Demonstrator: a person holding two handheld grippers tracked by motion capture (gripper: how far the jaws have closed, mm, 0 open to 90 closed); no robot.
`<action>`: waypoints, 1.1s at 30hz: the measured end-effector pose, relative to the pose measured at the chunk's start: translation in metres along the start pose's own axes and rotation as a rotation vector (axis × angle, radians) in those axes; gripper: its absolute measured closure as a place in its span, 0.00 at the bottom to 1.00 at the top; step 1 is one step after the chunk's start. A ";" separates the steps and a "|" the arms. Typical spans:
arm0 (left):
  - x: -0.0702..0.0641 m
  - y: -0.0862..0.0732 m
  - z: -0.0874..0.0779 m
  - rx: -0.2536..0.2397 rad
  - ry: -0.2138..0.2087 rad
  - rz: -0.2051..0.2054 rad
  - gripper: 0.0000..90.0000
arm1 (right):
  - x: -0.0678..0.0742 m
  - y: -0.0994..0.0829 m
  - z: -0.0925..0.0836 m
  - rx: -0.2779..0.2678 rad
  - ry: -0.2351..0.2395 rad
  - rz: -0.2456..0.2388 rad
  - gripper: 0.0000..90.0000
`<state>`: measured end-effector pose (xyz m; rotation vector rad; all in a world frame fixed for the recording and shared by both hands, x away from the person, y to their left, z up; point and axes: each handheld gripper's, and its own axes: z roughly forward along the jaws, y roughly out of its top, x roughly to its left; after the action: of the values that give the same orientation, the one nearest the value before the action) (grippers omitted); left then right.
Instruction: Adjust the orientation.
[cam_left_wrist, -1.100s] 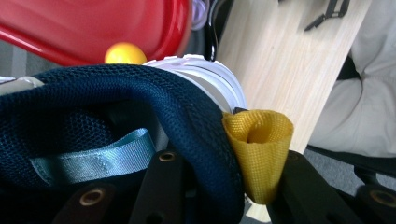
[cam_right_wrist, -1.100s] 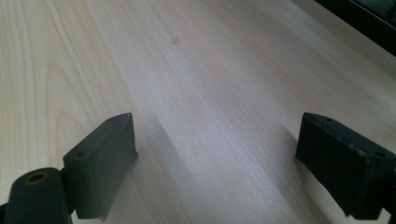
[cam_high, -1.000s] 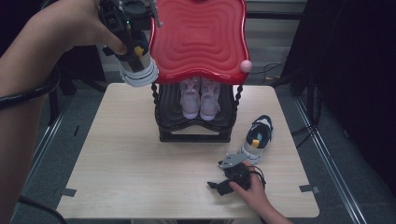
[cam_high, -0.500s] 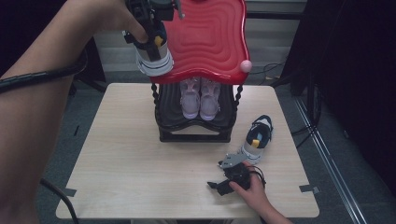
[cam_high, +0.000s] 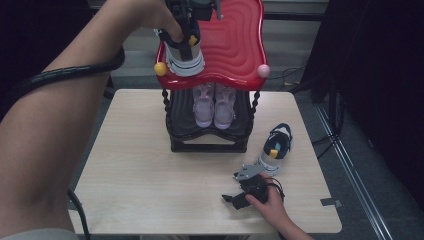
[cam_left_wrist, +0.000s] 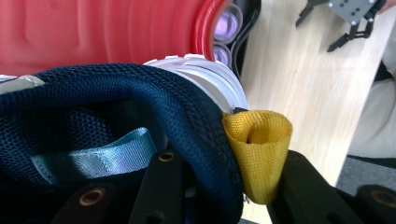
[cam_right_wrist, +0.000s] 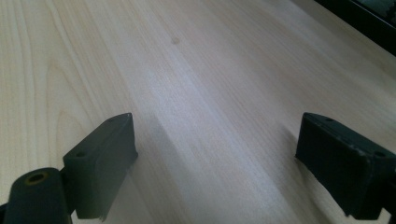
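Note:
My left gripper (cam_high: 185, 36) is shut on the heel of a dark blue mesh sneaker (cam_high: 184, 60) with a white sole, held just above the left front of the rack's red top shelf (cam_high: 232, 47). In the left gripper view the jaws of the left gripper (cam_left_wrist: 224, 186) clamp the padded heel collar (cam_left_wrist: 116, 107) beside its yellow pull tab (cam_left_wrist: 257, 140). The matching sneaker (cam_high: 274, 148) lies on the table at the right. My right gripper (cam_high: 234, 199) rests low on the table near the front edge. Seen in its own view, the right gripper (cam_right_wrist: 224, 158) is open over bare wood.
The shoe rack (cam_high: 207, 145) stands at the middle back of the light wooden table (cam_high: 135, 175). A pair of lilac shoes (cam_high: 215, 102) sits on its black lower shelf. A yellow knob (cam_high: 160, 68) and a pink knob (cam_high: 263, 70) mark the red shelf's front corners. Cables trail off the table at both sides.
My left hand has carried the blue sneaker to the right, from beside the rack's left edge to over the red shelf. The right gripper has stayed put.

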<state>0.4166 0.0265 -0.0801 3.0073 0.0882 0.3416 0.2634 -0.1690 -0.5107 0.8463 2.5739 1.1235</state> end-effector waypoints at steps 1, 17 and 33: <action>0.001 0.004 0.001 0.003 0.002 0.013 0.82 | 0.000 0.000 0.000 0.000 0.000 0.000 0.12; 0.009 0.036 0.024 0.039 0.021 0.097 0.82 | 0.000 0.000 0.000 0.000 0.000 0.001 0.12; 0.016 0.041 0.033 0.057 0.040 0.150 0.82 | 0.000 0.000 0.000 0.000 0.001 0.000 0.12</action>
<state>0.4414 -0.0168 -0.1042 3.0719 -0.1274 0.4200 0.2635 -0.1690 -0.5107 0.8463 2.5744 1.1243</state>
